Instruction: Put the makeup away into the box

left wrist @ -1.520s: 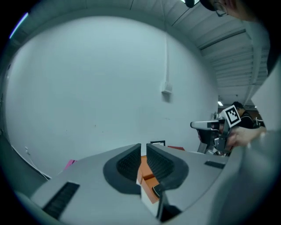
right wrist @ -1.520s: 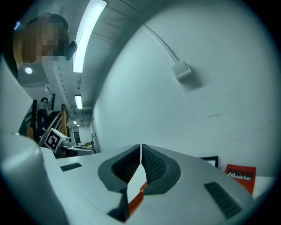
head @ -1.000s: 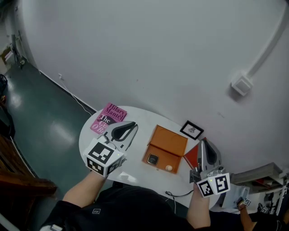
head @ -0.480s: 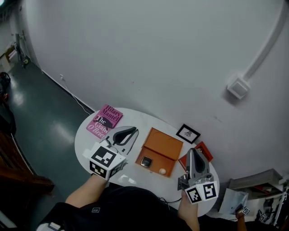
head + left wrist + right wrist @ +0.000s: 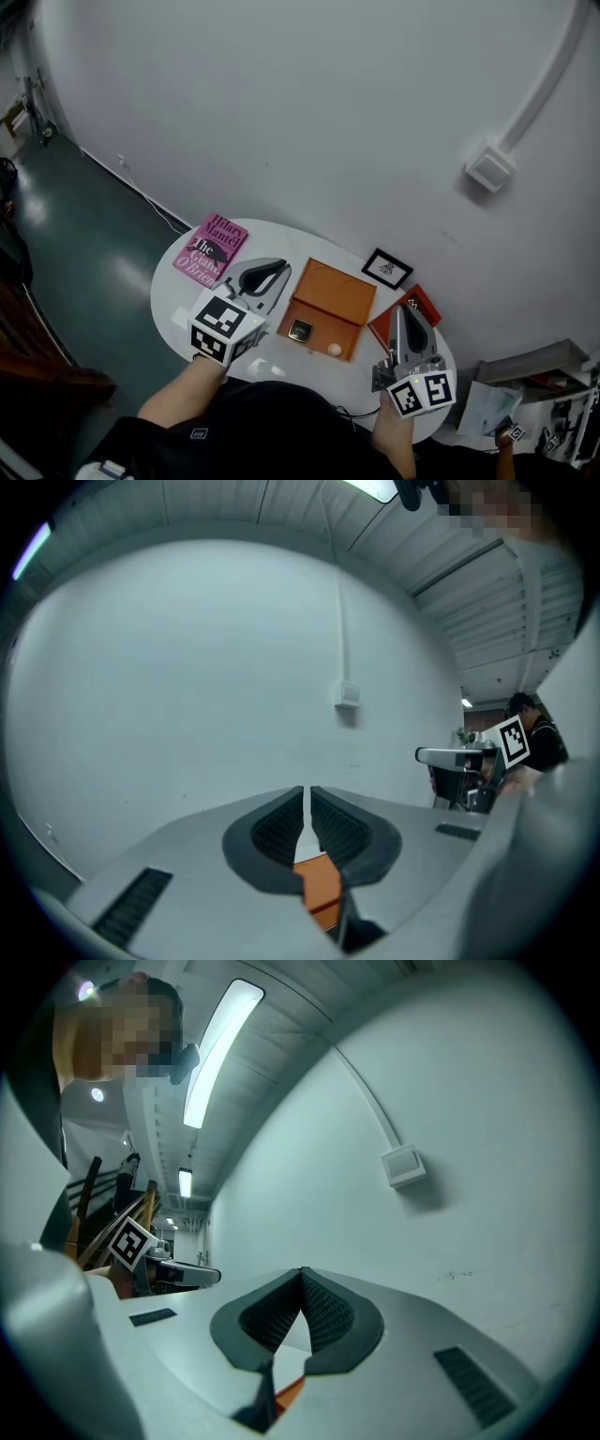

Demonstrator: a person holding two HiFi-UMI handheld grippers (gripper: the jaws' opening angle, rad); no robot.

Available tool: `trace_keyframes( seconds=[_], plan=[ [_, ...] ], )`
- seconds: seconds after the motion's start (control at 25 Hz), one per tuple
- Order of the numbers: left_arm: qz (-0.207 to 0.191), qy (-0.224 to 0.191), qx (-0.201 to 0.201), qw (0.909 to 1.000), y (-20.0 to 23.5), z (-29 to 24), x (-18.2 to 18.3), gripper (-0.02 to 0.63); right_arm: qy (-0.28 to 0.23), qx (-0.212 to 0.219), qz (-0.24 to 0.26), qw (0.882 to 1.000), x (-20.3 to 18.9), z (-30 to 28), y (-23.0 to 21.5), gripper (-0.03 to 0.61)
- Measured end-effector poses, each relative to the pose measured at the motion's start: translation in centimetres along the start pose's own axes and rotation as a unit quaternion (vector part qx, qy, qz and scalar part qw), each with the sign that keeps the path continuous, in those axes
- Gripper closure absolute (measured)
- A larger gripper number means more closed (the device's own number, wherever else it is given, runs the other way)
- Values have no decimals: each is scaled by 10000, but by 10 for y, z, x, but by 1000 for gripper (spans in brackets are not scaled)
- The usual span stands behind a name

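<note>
The box (image 5: pixel 334 292) looks like matt orange leather, the table (image 5: pixel 170 291) under it smooth white, the book (image 5: pixel 210 248) at its left edge pink paper-covered, and the floor (image 5: pixel 94 253) a glossy dark green.

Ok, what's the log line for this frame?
left gripper: shut, empty, left of orange box | right gripper: shut, empty, right of box | box: open, dark compact and pale round item inside

Orange box (image 5: pixel 336 289), left gripper (image 5: pixel 278 271), right gripper (image 5: pixel 400 315)
</note>
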State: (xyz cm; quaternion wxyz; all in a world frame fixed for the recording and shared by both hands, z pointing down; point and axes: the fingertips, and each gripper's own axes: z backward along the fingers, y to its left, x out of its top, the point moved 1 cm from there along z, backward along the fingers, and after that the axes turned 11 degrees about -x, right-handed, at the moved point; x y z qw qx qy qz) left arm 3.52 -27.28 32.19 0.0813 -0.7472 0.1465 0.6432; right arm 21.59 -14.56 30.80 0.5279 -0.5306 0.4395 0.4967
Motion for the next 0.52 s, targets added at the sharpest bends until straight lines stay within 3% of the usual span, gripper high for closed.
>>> trace_keyframes(
  seconds=[0.52],
  plan=[
    [45,15,-75,10000,-2,-1,-3,583,39,129,27,9999,-1,-4,8,545]
  ],
)
